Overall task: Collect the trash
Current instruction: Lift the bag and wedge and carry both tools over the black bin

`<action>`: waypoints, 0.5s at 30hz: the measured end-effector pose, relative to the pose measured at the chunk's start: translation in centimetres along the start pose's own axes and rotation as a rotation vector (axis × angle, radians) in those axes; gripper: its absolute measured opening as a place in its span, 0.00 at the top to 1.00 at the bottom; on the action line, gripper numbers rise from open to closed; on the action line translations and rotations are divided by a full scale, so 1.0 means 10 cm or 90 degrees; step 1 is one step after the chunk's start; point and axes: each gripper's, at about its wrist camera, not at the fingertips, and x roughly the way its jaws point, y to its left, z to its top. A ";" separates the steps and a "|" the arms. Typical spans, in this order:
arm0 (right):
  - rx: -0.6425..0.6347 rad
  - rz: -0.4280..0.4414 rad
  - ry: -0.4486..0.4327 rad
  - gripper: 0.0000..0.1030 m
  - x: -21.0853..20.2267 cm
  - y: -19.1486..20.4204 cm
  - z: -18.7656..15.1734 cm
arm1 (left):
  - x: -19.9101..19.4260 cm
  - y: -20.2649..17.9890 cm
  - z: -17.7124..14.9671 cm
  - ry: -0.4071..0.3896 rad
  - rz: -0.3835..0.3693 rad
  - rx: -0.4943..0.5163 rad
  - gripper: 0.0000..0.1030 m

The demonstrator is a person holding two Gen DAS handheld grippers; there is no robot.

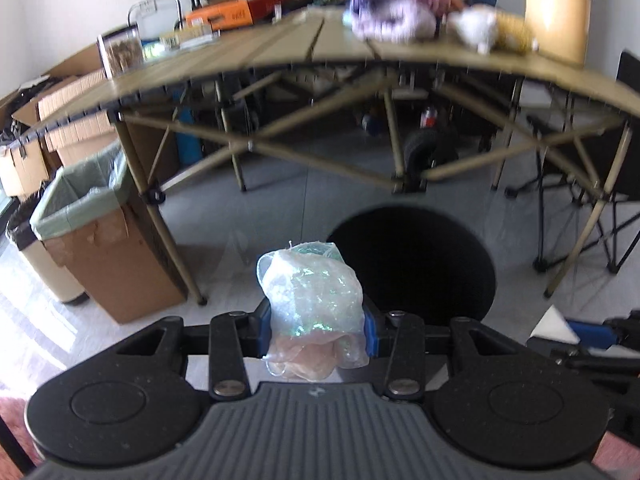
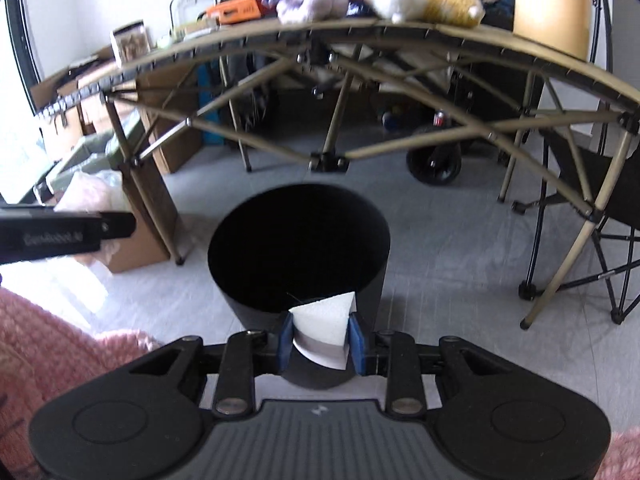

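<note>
The left gripper (image 1: 318, 330) was clamped on a crumpled plastic wrapper (image 1: 310, 292), thin, shiny and partly see-through, with pale pink and green tints, at the lower middle of the left wrist frame. The right gripper (image 2: 322, 344) was closed on a folded piece of white paper (image 2: 324, 316), stiff and wedge-shaped, at the lower middle of the right wrist frame. Both grippers tilted downward above a round black bin (image 2: 298, 248) standing on the grey floor in front of a folding table (image 1: 280, 50) with a slatted tan top and crossed metal legs.

The wrapper seemed the riskier piece: so light and clingy, it could stick to a blue pad after release, or drift sideways and land on the floor beside the bin. In the left wrist frame the bin (image 1: 412, 264) lay to the right of the wrapper rather than under it, so letting go there would likely miss. The paper looked better lined up with the opening, though its flat shape could catch the rim. A cardboard box (image 1: 104, 248) lined with a green bag stood at the left.
</note>
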 end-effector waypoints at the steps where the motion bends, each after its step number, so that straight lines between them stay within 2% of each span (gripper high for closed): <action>1: 0.001 0.000 0.006 0.72 0.02 0.01 -0.01 | 0.05 0.00 -0.03 0.010 0.004 0.003 0.59; 8: 0.011 -0.003 0.034 0.72 0.16 0.02 -0.02 | 0.33 0.15 -0.09 0.073 0.024 -0.025 0.59; 15: 0.026 -0.003 0.054 0.72 0.31 -0.02 0.06 | 0.48 0.27 -0.07 0.098 0.028 -0.050 0.59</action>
